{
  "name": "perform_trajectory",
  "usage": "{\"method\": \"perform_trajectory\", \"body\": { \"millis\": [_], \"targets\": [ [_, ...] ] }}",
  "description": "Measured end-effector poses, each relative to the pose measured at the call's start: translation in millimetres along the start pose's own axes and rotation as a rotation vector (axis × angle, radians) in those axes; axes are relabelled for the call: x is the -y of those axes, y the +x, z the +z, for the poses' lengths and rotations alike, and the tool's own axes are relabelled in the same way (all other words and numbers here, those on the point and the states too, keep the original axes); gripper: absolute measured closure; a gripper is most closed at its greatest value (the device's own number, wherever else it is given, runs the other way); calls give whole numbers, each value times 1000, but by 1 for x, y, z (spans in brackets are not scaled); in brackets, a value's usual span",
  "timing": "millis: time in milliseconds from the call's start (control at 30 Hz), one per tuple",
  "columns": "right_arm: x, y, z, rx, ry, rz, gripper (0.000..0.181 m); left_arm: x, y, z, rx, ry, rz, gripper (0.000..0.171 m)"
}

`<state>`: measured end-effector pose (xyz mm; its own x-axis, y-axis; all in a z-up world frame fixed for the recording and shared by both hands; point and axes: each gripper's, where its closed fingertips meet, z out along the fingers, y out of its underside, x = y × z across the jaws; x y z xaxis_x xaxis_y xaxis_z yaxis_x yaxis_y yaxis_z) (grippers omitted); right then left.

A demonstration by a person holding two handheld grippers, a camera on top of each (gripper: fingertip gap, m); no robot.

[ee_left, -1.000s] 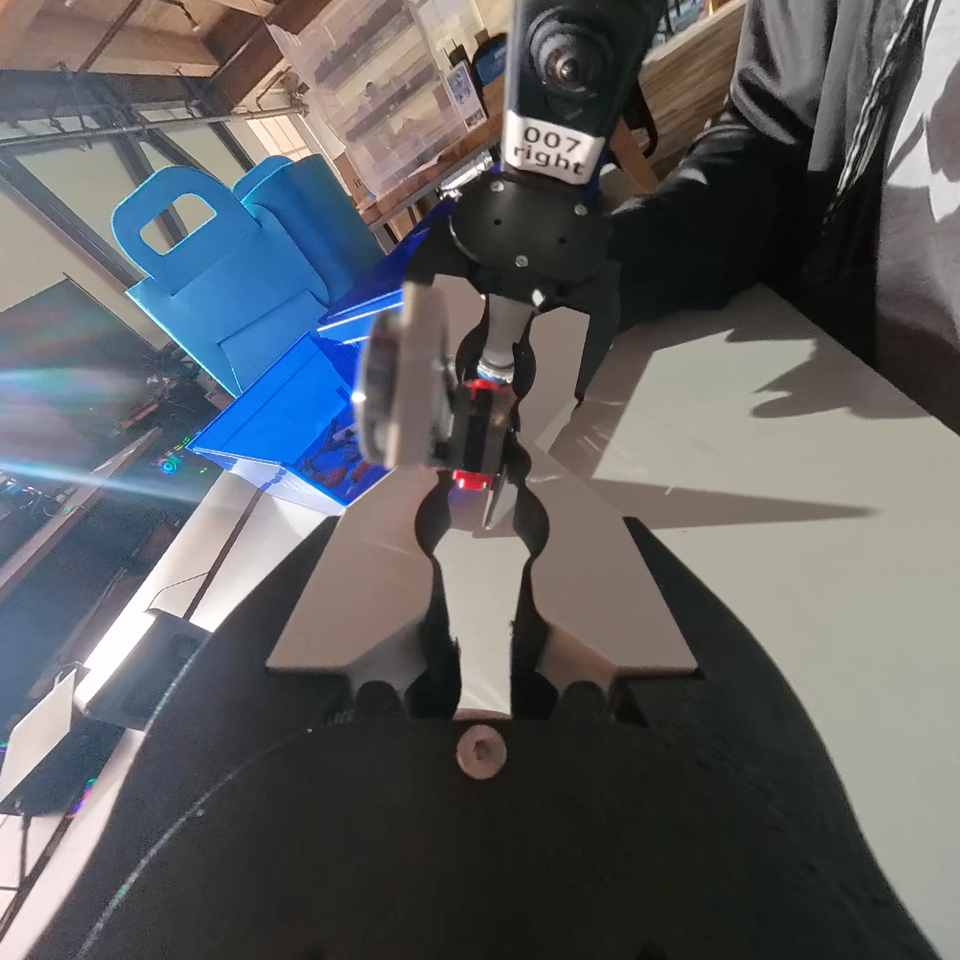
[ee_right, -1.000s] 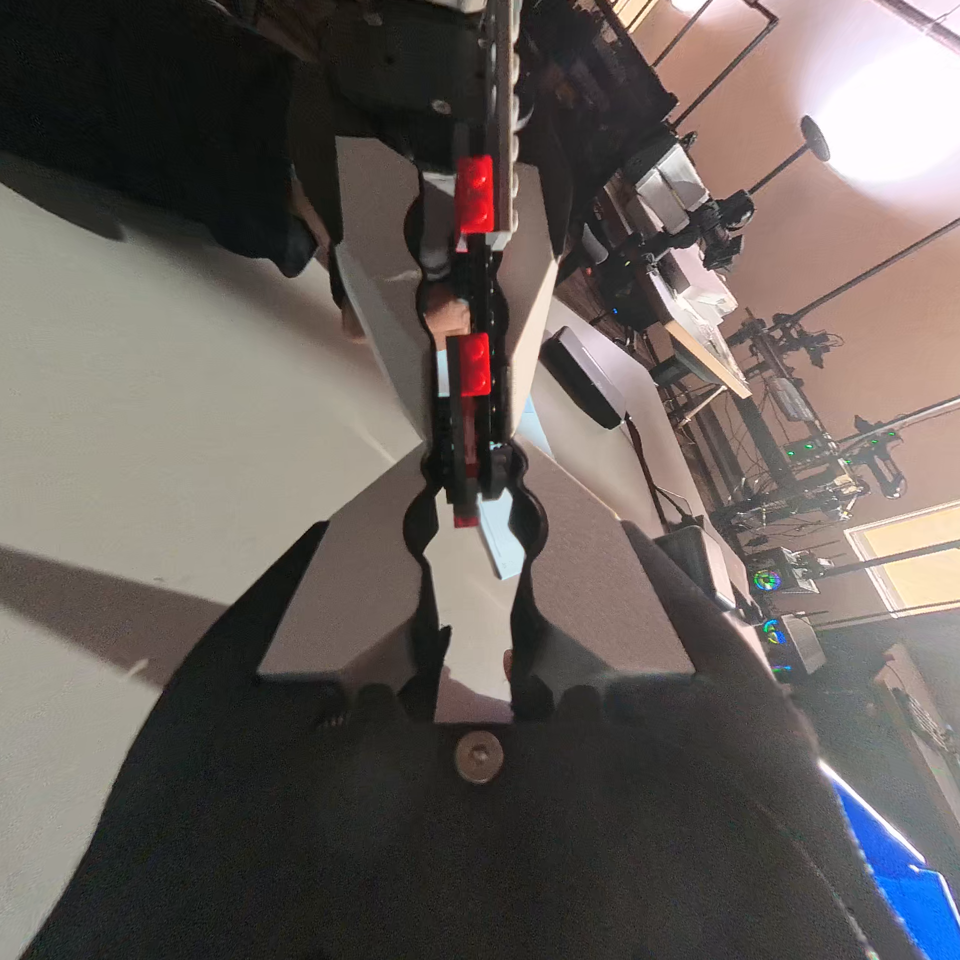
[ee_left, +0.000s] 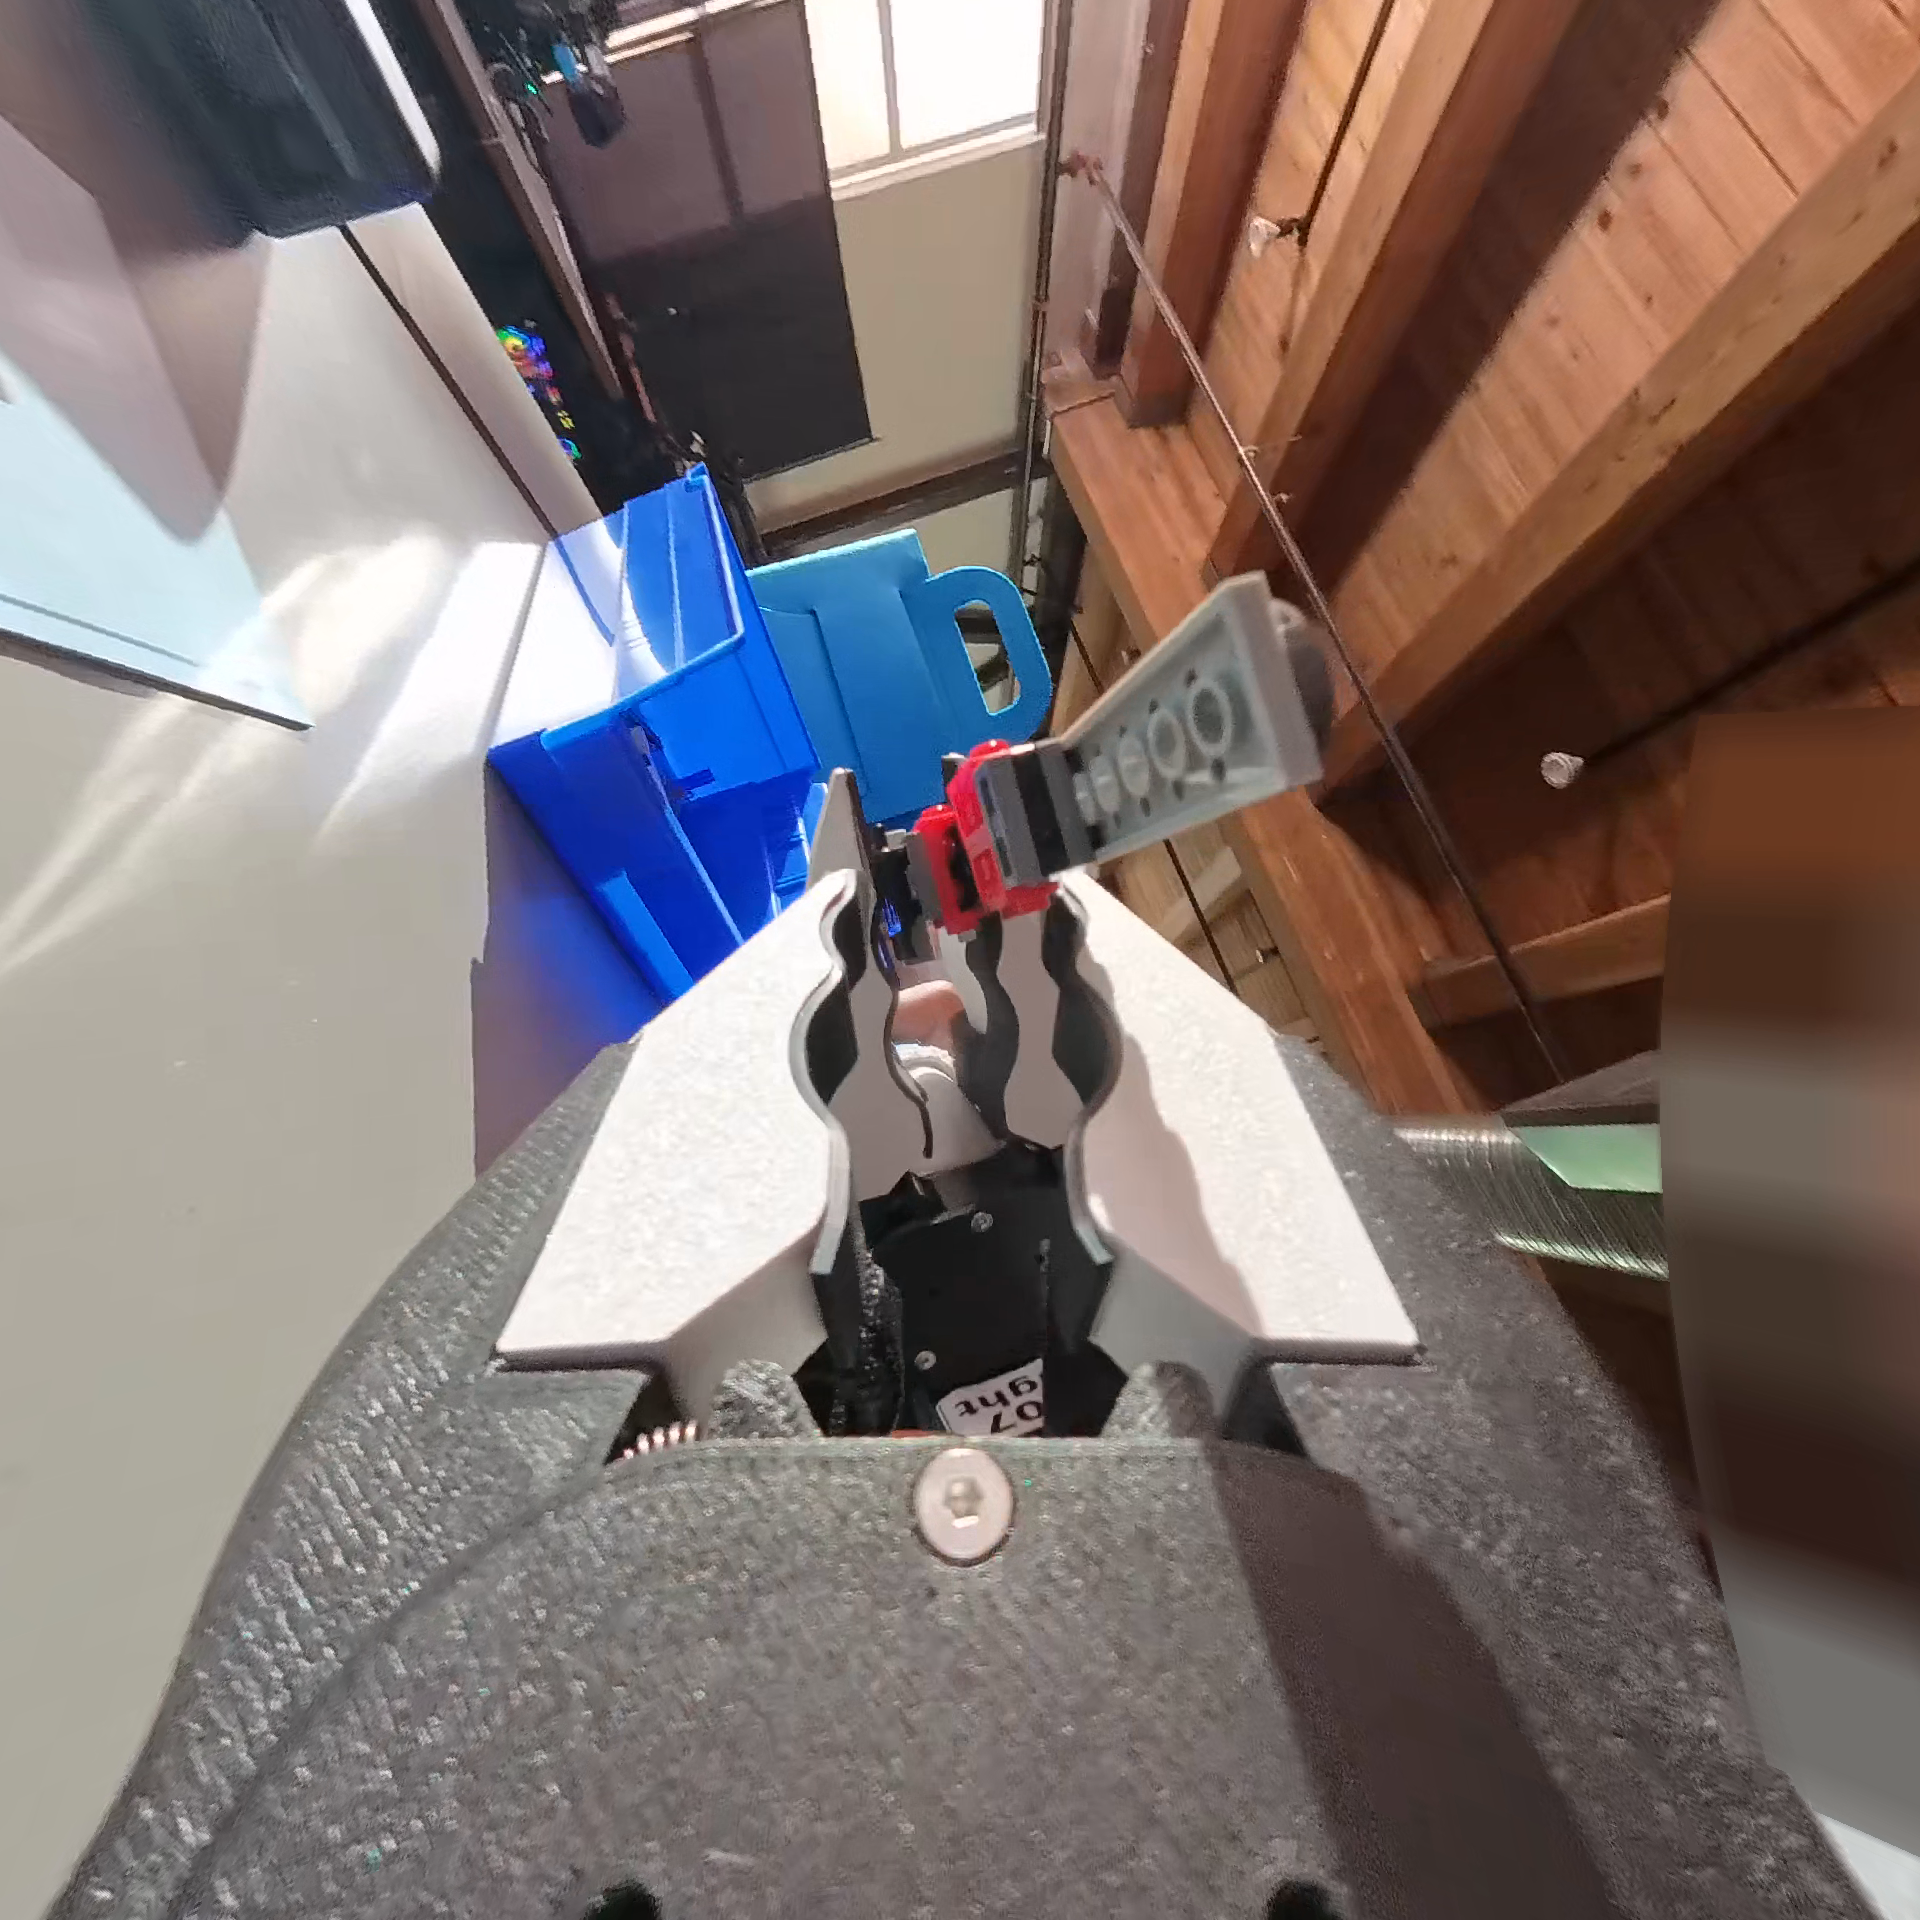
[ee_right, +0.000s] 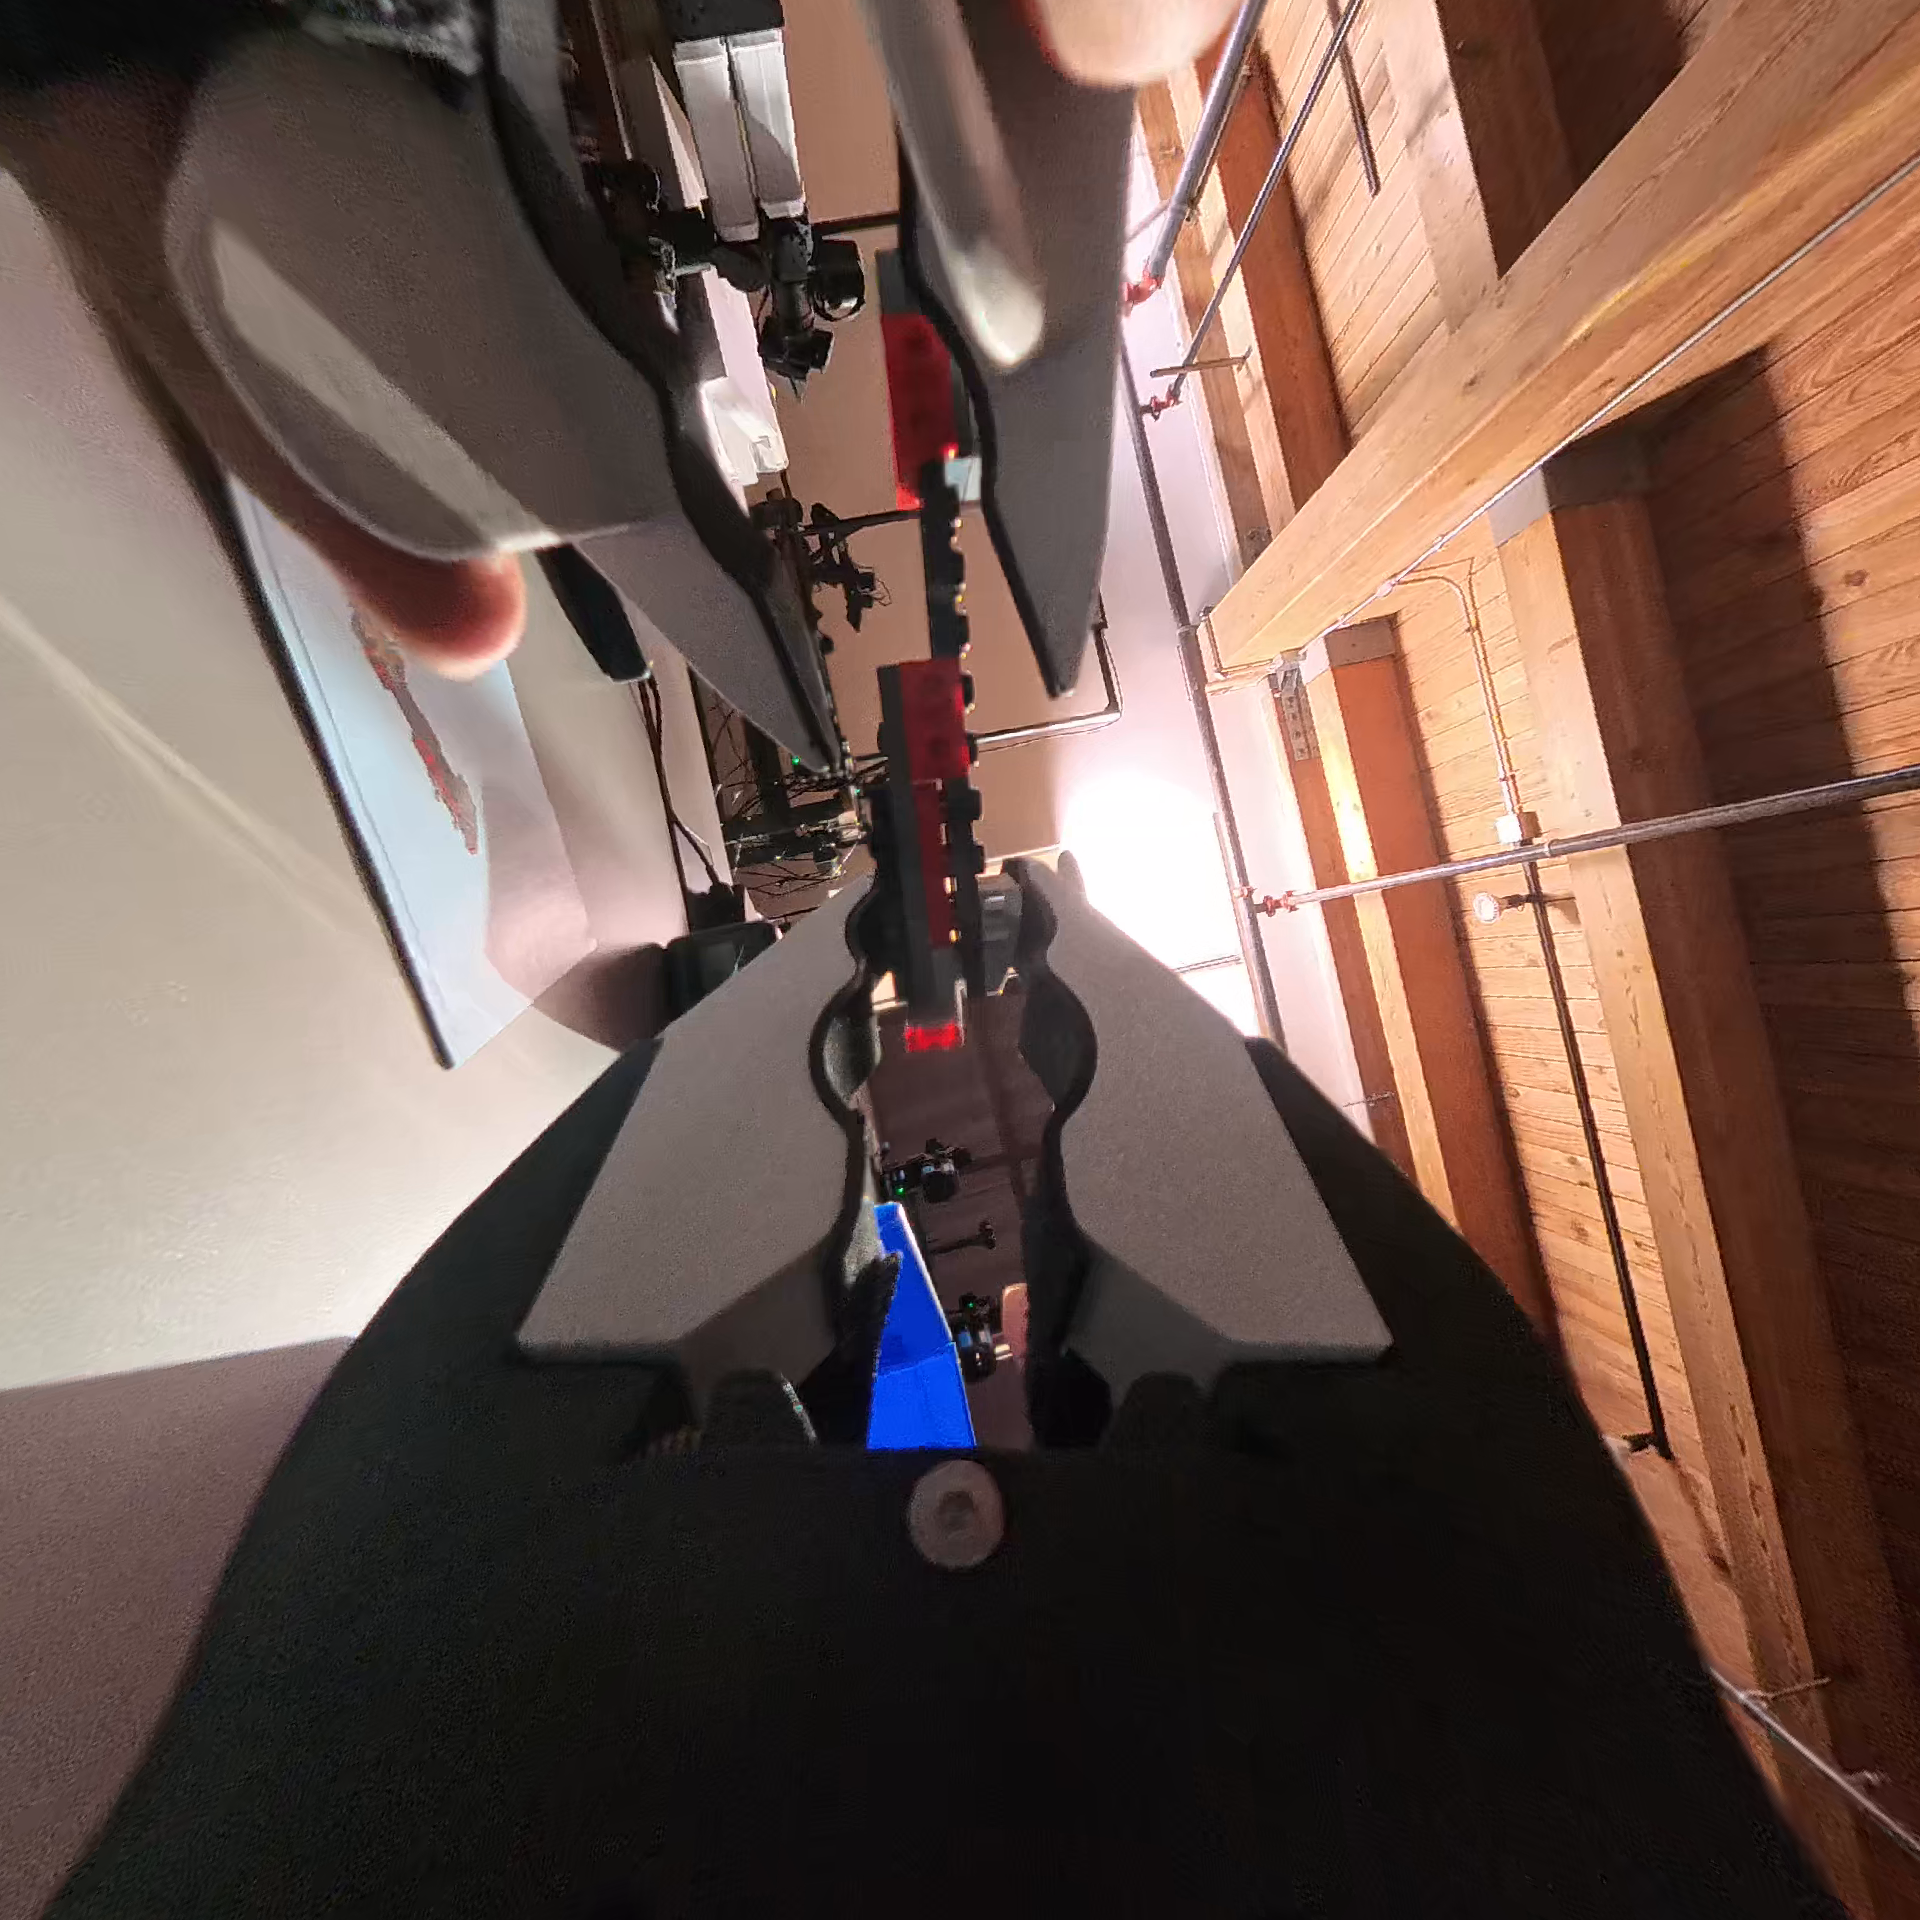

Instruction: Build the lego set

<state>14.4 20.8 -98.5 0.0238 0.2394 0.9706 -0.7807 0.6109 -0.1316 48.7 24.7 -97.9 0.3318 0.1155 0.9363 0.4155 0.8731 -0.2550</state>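
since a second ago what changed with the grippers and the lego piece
Both grippers swung up off the white table, so the views now show wooden beams and ceiling. The left gripper has opened around the lego assembly. The right gripper stays shut on it.

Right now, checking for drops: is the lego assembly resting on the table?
No, the lego assembly is held in the air between the right gripper fingers.

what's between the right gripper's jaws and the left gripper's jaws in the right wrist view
The lego assembly, a dark strip with red bricks, spans the stretch from the right gripper up to the left gripper.
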Motion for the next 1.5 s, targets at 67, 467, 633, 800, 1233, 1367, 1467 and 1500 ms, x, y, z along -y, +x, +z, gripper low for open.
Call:
{"method": "perform_trajectory", "body": {
  "millis": [67, 467, 633, 800, 1233, 1367, 1467, 1500],
  "targets": [
    [6, 0, -2, -13, 14, -22, 156, -2, -1, -1, 26, 9, 2, 142],
    [15, 9, -9, 23, 60, 220, 145, -5, 12, -7, 42, 54, 280, 159],
    [19, 5, -27, 187, 119, 533, 121, -11, 34, -11, -15, 52, 557, 158],
    [35, 10, -70, 452, 270, 1094, 110, -32, 57, -18, -98, -33, 951, 158],
    [62, 50, -133, 662, 563, 1493, 136, -104, 71, -47, -460, -266, 1377, 158],
    [65, 46, -140, 689, 565, 1407, 146, -110, 69, -53, -531, -308, 1375, 158],
    [65, 42, -143, 718, 547, 1319, 152, -112, 66, -55, -566, -345, 1387, 157],
    [65, 40, -144, 727, 540, 1282, 153, -113, 64, -55, -574, -354, 1390, 157]
  ]
}}
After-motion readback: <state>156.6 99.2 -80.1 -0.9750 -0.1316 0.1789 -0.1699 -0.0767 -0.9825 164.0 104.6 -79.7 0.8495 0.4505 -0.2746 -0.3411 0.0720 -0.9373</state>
